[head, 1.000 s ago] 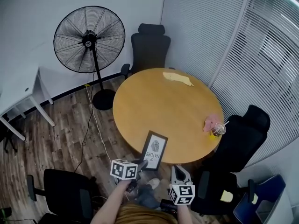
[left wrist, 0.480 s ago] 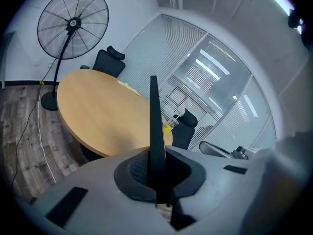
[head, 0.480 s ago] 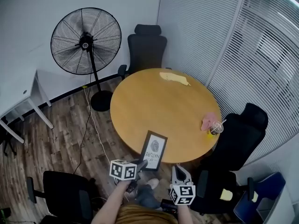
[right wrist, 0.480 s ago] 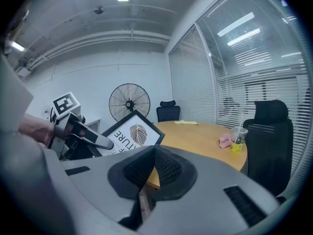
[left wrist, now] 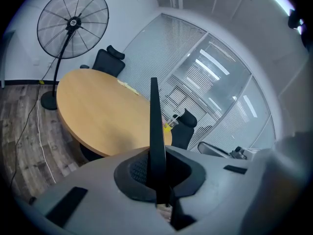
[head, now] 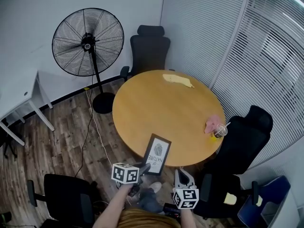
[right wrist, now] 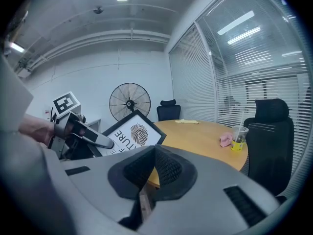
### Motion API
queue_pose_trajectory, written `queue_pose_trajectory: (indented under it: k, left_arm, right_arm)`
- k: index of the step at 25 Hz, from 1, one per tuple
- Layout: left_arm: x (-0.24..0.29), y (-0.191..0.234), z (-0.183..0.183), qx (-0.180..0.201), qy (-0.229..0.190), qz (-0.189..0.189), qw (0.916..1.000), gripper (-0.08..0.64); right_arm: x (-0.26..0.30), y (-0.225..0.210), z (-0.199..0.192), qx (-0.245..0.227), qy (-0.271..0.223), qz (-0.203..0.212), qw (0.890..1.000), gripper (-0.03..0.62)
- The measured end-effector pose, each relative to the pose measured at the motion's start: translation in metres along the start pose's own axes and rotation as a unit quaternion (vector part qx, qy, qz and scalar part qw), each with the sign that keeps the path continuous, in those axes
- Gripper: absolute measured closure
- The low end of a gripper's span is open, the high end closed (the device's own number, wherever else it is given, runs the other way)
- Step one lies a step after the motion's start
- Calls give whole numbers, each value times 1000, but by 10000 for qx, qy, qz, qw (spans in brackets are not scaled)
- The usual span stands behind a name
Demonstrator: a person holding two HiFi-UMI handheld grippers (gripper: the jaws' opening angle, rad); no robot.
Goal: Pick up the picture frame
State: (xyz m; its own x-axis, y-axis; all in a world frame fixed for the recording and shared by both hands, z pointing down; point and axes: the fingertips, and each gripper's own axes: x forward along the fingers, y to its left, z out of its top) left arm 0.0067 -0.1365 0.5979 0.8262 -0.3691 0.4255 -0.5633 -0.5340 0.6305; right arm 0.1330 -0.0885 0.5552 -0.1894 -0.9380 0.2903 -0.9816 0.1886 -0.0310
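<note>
The picture frame (head: 157,153), black-edged with a white leaf print, is held tilted above the near edge of the round wooden table (head: 161,103). My left gripper (head: 145,167) is shut on its lower left corner. In the left gripper view the frame (left wrist: 155,126) shows edge-on as a thin black blade clamped between the jaws of the left gripper (left wrist: 157,168). The right gripper view shows the frame's face (right wrist: 132,133) and the left gripper (right wrist: 93,139) on it. My right gripper (head: 182,173) hangs shut and empty to the right of the frame; in its own view the right gripper (right wrist: 152,153) has its jaws together.
On the table's right side stand a plastic cup (head: 221,131) and a pink cloth (head: 212,124); a yellow cloth (head: 178,80) lies at the far side. Black office chairs (head: 149,46) ring the table. A standing fan (head: 88,37) and its cable are at the left.
</note>
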Motion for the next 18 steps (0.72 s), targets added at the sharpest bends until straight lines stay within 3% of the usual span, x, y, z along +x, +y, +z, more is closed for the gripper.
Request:
queue_pose_trajectory:
  k: [18]
  left_arm:
    - [-1, 6, 2, -83, -37, -20, 10000, 522]
  right_arm:
    - [5, 2, -4, -12, 71, 46, 10000, 580]
